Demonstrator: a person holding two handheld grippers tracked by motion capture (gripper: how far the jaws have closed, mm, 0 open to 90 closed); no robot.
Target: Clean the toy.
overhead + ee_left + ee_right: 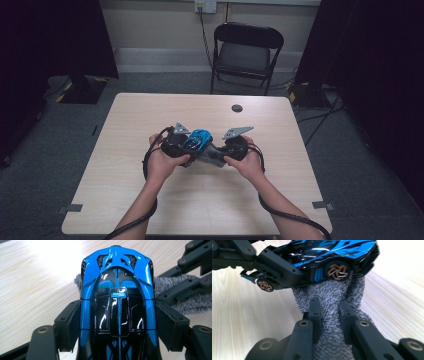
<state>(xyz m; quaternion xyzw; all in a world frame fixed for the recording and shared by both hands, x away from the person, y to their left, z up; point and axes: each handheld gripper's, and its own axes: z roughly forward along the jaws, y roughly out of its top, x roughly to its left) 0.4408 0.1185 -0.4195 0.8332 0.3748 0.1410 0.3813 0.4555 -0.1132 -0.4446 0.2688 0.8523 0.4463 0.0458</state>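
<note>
My left claw [117, 322] grips the car [117, 290] steady so my right claw [329, 312], pinching the cloth [329, 295], can wipe its side.

left claw [186, 146] clamped wide, right claw [223, 152] pinched narrow

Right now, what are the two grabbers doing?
Left gripper: closed on the blue toy car.
Right gripper: closed on the grey cloth.
</note>
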